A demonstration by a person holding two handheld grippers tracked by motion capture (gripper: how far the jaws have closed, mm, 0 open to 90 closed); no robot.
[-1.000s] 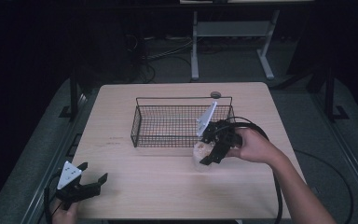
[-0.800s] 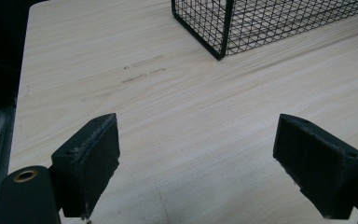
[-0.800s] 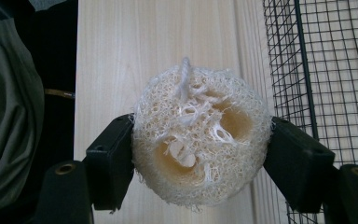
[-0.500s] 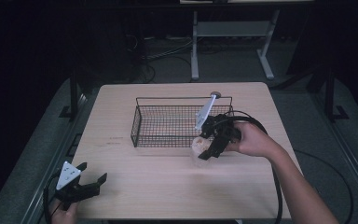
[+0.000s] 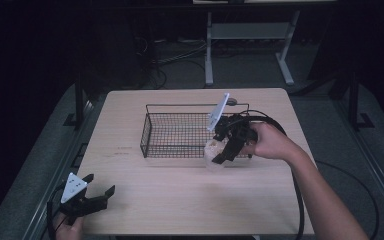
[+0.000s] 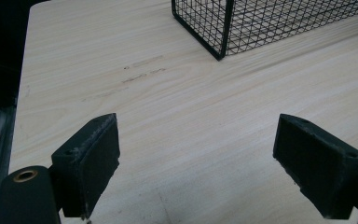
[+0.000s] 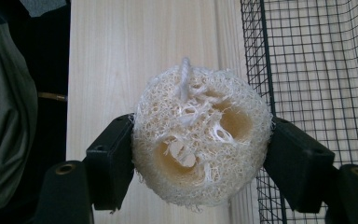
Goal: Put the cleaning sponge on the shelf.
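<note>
Loofah sponge [image 7: 200, 140] gripped beside the wire basket [image 5: 180, 135].
Right gripper [image 5: 219, 152] clamps it at the basket's near right corner; left gripper [image 5: 97, 192] gapes empty by the table's [image 5: 190, 200] near left corner, bare wood between.

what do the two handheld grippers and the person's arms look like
Both the left gripper and the right gripper are black with two blocky, dark-padded jaws. Each carries a pale grey three-cornered plate on top and trails a black cable. The person's forearms are bare, with no sleeves in sight.
</note>
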